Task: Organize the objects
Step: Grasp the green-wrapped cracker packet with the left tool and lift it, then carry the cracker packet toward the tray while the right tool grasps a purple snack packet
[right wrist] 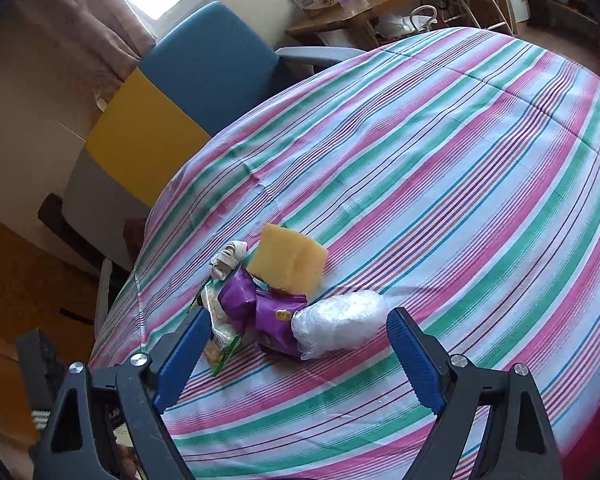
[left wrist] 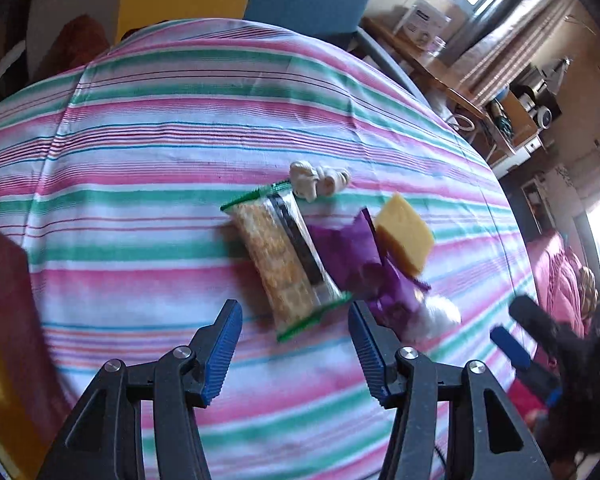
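both hand-held grippers angled downward, left hand-held gripper [left wrist: 296, 344] and right hand-held gripper [right wrist: 300, 350] jaws apart, empty

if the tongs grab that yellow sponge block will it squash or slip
The yellow sponge block looks porous and soft, so it would probably squash between the pads and feel light for its size. Its rough faces should grip rather than slip. It leans on the purple snack packet, so a push may tip it over.
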The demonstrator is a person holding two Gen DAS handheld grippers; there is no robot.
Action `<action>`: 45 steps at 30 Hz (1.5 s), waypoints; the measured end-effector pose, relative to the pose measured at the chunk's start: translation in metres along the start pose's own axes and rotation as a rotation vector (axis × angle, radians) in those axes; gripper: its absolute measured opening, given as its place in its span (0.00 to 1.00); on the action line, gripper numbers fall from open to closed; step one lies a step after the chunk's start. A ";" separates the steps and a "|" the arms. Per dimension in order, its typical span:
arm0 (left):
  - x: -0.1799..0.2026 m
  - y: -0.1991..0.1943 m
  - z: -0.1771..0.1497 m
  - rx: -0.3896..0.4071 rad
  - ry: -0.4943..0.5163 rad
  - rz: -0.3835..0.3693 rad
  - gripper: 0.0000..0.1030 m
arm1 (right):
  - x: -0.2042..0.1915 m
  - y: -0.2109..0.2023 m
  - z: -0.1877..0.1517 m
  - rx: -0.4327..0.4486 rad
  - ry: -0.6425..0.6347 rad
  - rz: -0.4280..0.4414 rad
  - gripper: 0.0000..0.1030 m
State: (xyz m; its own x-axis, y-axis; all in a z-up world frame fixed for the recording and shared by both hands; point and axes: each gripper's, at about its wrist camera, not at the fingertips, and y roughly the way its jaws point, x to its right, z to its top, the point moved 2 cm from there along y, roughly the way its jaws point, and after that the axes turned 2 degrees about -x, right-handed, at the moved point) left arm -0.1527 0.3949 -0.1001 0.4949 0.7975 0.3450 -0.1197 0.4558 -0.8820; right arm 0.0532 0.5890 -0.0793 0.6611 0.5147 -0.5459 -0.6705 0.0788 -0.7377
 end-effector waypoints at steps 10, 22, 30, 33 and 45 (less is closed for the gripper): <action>-0.005 0.052 0.031 -0.027 -0.055 0.035 0.55 | 0.000 0.008 0.000 -0.034 0.008 0.019 0.87; -0.013 0.034 -0.002 -0.071 -0.008 0.050 0.37 | 0.007 0.009 0.003 -0.012 0.017 -0.034 0.87; -0.008 0.006 -0.075 -0.045 0.063 0.036 0.37 | 0.009 0.012 0.002 -0.029 0.016 -0.035 0.85; -0.006 -0.002 -0.096 -0.022 0.092 0.039 0.37 | 0.003 0.017 -0.001 -0.048 -0.018 -0.039 0.83; -0.007 -0.007 -0.118 0.044 0.149 0.017 0.37 | 0.000 0.024 0.000 -0.034 -0.061 -0.100 0.56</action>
State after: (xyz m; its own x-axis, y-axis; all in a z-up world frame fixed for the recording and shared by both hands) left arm -0.0537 0.3395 -0.1337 0.6141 0.7396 0.2754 -0.1655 0.4619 -0.8714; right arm 0.0371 0.5909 -0.0973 0.7019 0.5564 -0.4447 -0.5899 0.1042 -0.8007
